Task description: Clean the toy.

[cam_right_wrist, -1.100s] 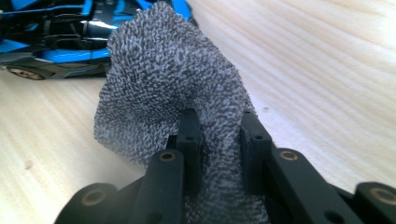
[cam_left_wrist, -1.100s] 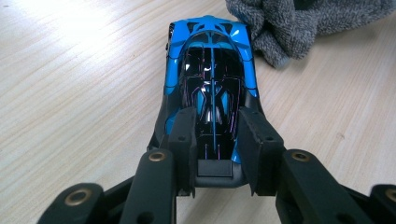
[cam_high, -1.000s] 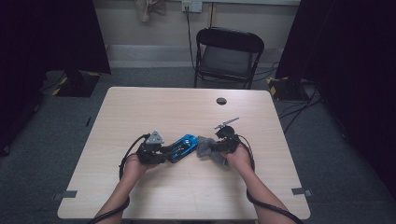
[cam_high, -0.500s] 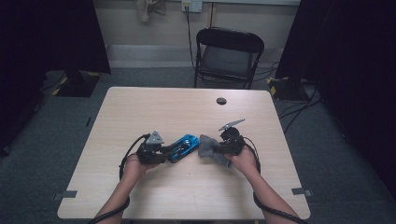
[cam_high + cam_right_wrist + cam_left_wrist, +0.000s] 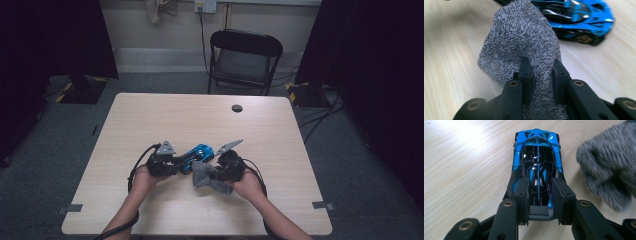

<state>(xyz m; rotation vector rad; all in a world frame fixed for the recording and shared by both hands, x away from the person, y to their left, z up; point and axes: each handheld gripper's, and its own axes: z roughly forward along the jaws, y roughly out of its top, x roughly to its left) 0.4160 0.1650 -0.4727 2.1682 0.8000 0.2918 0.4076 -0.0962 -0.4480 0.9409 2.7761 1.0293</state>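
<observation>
A blue and black toy car rests on the wooden table. My left gripper is shut on the car's rear end, jaws pressed to both sides. My right gripper is shut on a grey fuzzy cloth, bunched between its jaws. The cloth hangs just beside the car's right flank, close to it; contact is unclear.
A small black round disc lies at the table's far side. A black folding chair stands behind the table. Cables trail from both grippers toward the near edge. Dark curtains flank the room.
The right gripper with the cloth has shifted down and toward the near edge, along the car's side. The left gripper and car stay in place.
</observation>
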